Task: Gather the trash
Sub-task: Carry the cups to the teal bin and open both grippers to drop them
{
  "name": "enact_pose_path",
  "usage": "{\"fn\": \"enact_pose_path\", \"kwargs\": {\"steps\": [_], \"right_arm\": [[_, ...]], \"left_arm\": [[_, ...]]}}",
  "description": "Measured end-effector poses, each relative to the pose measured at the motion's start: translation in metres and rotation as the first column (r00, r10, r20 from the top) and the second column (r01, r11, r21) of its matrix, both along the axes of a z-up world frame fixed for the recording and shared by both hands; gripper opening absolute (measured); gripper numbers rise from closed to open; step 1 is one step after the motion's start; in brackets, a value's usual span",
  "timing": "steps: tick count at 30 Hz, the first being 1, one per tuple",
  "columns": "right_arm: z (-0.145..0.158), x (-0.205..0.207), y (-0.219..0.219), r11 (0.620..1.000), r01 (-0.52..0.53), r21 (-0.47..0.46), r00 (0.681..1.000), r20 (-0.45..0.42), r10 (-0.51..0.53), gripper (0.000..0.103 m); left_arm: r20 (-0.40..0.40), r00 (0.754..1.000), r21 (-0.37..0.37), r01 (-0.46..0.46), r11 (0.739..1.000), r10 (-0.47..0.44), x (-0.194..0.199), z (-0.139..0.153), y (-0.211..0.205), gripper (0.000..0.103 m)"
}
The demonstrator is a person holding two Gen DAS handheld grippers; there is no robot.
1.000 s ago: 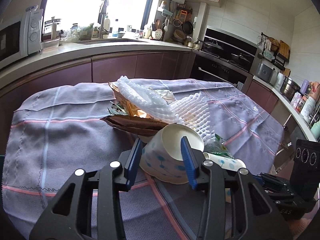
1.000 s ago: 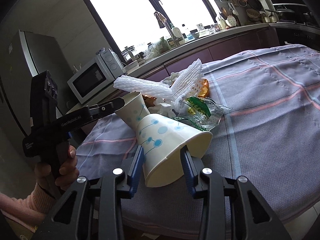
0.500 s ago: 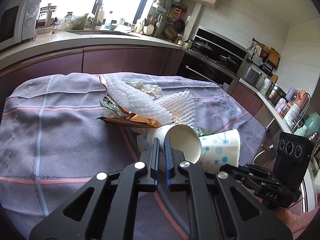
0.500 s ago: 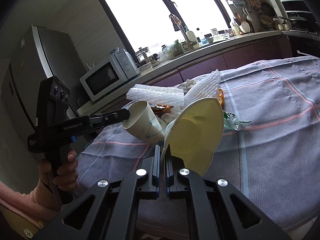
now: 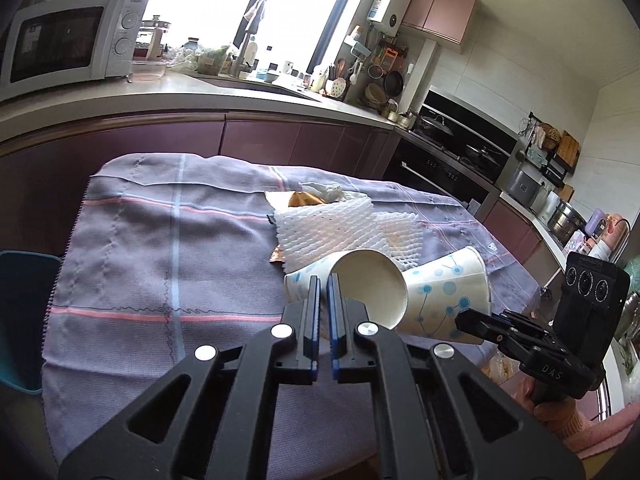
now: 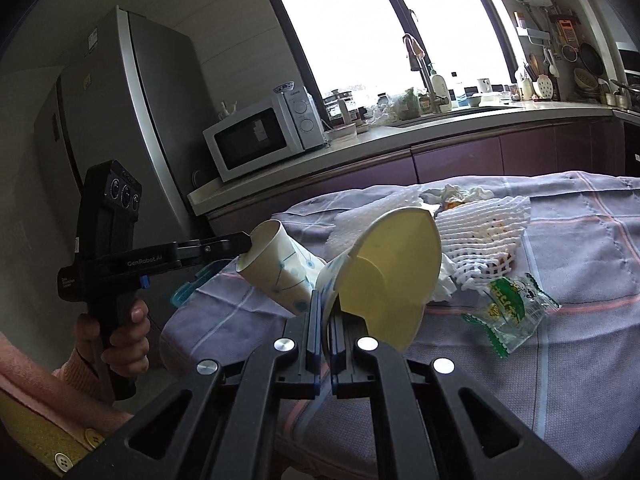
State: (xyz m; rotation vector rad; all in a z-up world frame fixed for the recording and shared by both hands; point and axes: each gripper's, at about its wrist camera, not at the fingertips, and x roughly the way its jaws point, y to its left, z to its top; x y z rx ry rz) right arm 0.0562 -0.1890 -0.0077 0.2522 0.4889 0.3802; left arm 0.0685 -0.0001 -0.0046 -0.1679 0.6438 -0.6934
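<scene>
L tongs [image 5: 323, 280] are pinching shut on the rim of one paper cup [image 5: 360, 284], its mouth facing the cam, cup lifted just above the cloth-covered worktop [image 5: 160, 272]. R tongs [image 6: 325, 300] are clamping the flattened wall of a second cup [image 6: 392, 272], squashed, sitting right beside the first. Foam netting [image 5: 332, 228] and a green wrapper [image 6: 510, 306] are lying on the worktop behind & to the right of the cups.
</scene>
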Motion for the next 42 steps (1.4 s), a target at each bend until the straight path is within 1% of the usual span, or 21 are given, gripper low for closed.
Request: {"fn": "enact_pose_path", "kwargs": {"steps": [5,7,10,12,15,20,22,25,30,36,40,42], "right_arm": [[0.007,0.022,0.032,0.992,-0.124,0.001,0.992,0.001,0.124,0.003],[0.011,0.033,0.050,0.983,-0.182,-0.006,0.983,0.004,0.182,0.003],[0.017,0.052,0.080,0.962,-0.274,-0.008,0.962,0.004,0.274,0.002],[0.020,0.066,0.100,0.943,-0.331,-0.009,0.944,0.004,0.331,0.003],[0.025,0.088,0.131,0.910,-0.415,0.001,0.910,-0.001,0.415,0.003],[0.027,0.126,0.189,0.849,-0.527,0.016,0.849,-0.032,0.528,0.002],[0.024,0.142,0.211,0.829,-0.559,0.011,0.828,-0.055,0.559,0.002],[0.017,0.163,0.240,0.811,-0.586,0.010,0.805,-0.106,0.583,0.002],[0.002,0.193,0.272,0.811,-0.585,-0.004,0.798,-0.184,0.574,0.003],[-0.018,0.223,0.299,0.812,-0.583,-0.030,0.783,-0.287,0.552,0.003],[-0.031,0.235,0.315,0.798,-0.599,-0.060,0.761,-0.350,0.545,0.004],[-0.034,0.239,0.322,0.796,-0.600,-0.082,0.758,-0.375,0.533,0.004]], "left_arm": [[0.020,0.993,0.002,-0.113,0.994,0.113,-0.010,0.009,0.048,0.004],[0.028,0.986,0.004,-0.167,0.986,0.167,-0.013,0.011,0.070,0.004],[0.047,0.966,0.009,-0.253,0.967,0.252,-0.017,0.019,0.105,0.004],[0.061,0.949,0.013,-0.312,0.950,0.311,-0.019,0.025,0.128,0.004],[0.080,0.913,0.017,-0.403,0.915,0.400,-0.021,0.029,0.165,0.004],[0.094,0.845,0.032,-0.531,0.847,0.526,-0.019,0.031,0.218,0.004],[0.086,0.821,0.043,-0.569,0.821,0.564,-0.013,0.029,0.236,0.004],[0.060,0.792,0.065,-0.610,0.789,0.607,0.001,0.014,0.259,0.004],[0.007,0.760,0.127,-0.645,0.753,0.650,0.034,-0.019,0.278,0.004],[-0.049,0.734,0.169,-0.663,0.730,0.678,0.062,-0.053,0.289,0.004],[-0.073,0.721,0.197,-0.668,0.718,0.690,0.076,-0.076,0.293,0.004],[-0.092,0.716,0.212,-0.665,0.716,0.692,0.084,-0.085,0.295,0.004]]}}
